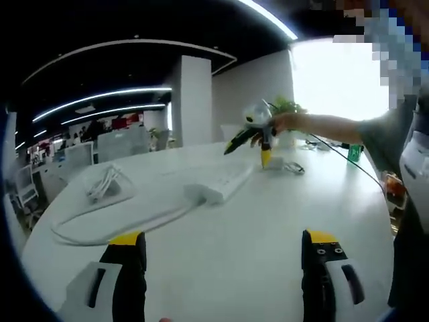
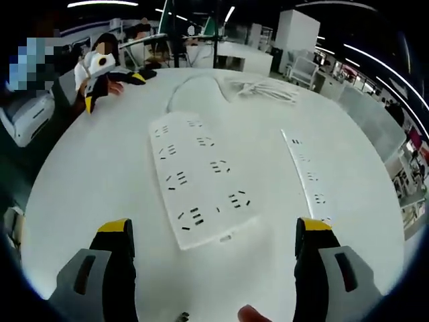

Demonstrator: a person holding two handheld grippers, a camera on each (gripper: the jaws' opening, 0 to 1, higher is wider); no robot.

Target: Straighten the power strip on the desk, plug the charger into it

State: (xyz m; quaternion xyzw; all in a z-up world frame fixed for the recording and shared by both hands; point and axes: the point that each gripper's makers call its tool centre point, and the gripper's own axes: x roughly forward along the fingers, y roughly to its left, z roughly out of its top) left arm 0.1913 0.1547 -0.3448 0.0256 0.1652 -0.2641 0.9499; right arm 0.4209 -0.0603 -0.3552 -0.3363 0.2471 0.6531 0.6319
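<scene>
Right gripper: yellow-tipped jaws set wide apart at the bottom of the right gripper view, nothing between them; it hovers just short of the near end of the power strip, likely lined up to nudge that end.

Power strip: broad, white, several rows of sockets, lying flat at frame centre, skewed so its long axis runs toward upper left. Its cord curves off to a loose bundle at upper centre.

Second strip: narrow, white, centre right, near the first but apart.

Left gripper: jaws spread and empty, held back over bare desk at the bottom of the left gripper view; the power strip sits mid-frame beyond.

Charger: cannot be identified with certainty; small pale items lie right of centre in the left gripper view.

Task status: judged at the straightening step; plugging not yet begun.
</scene>
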